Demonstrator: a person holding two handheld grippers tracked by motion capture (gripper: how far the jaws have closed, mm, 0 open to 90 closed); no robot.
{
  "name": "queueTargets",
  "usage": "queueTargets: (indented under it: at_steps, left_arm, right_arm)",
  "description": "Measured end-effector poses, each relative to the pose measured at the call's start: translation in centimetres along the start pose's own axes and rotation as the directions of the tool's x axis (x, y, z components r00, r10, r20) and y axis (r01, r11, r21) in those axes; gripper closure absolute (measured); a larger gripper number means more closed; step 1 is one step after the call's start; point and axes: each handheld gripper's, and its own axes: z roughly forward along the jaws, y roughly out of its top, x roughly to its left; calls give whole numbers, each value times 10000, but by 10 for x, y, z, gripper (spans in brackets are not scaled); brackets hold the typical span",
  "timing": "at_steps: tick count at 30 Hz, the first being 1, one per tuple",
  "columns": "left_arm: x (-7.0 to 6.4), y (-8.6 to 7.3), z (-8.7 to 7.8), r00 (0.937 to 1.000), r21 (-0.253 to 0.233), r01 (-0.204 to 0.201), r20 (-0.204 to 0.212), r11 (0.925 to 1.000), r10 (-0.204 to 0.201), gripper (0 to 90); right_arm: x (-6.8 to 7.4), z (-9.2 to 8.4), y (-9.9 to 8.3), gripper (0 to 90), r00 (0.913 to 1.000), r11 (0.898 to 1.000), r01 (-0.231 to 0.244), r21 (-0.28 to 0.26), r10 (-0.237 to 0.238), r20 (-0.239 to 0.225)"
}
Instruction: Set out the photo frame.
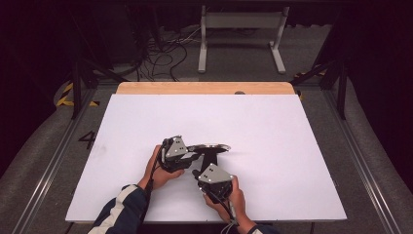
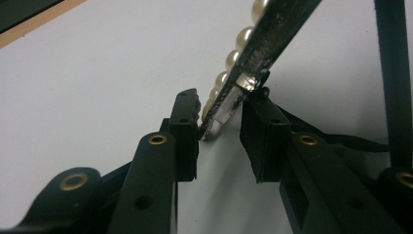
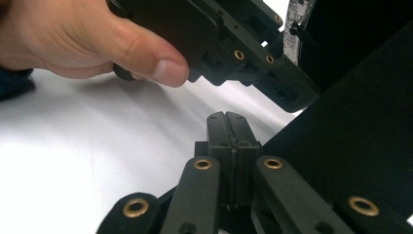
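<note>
A round frame [image 1: 210, 146] rimmed with pearls [image 2: 242, 37] lies nearly flat just above the white board, and a black stand panel [image 1: 210, 159] hangs beneath it. My left gripper [image 1: 195, 151] has the frame's rim [image 2: 272, 34] between its jaws. The rim crosses the gap at a slant and touches both pads [image 2: 189, 122]. My right gripper [image 1: 196, 172] sits just in front of it, near the board. Its jaws [image 3: 227, 119] are pressed together with nothing between them, beside the black panel [image 3: 360, 122]. A hand and the left gripper [image 3: 272, 63] are close ahead of it.
The white board [image 1: 272, 146] covers a wooden table whose far edge [image 1: 204, 87] shows. Beyond the table stand a white metal frame [image 1: 241, 22] and loose cables [image 1: 165, 53] on the floor. Dark rails run along both sides.
</note>
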Motion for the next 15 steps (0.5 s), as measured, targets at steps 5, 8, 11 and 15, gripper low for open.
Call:
queueTargets:
  at_steps: [5, 8, 11, 15]
  left_arm:
    - [-4, -1, 0, 9995, -8, -104, -283, 9999, 104, 703]
    - [-7, 0, 0, 9986, 24, -251, -456, 9997, 252, 723]
    - [-8, 0, 0, 9986, -13, -222, -487, 9998, 221, 749]
    - [-7, -1, -2, 9990, -56, -146, -426, 9999, 143, 765]
  right_arm:
    - [1, 0, -1, 900, 9999, 9998, 61, 171, -63, 135]
    - [-1, 1, -2, 900, 9997, 9997, 28, 254, -34, 243]
    - [-7, 2, -5, 900, 9993, 9990, -222, 397, 210, 304]
    - [-11, 1, -6, 900, 9992, 9987, -299, 421, 287, 293]
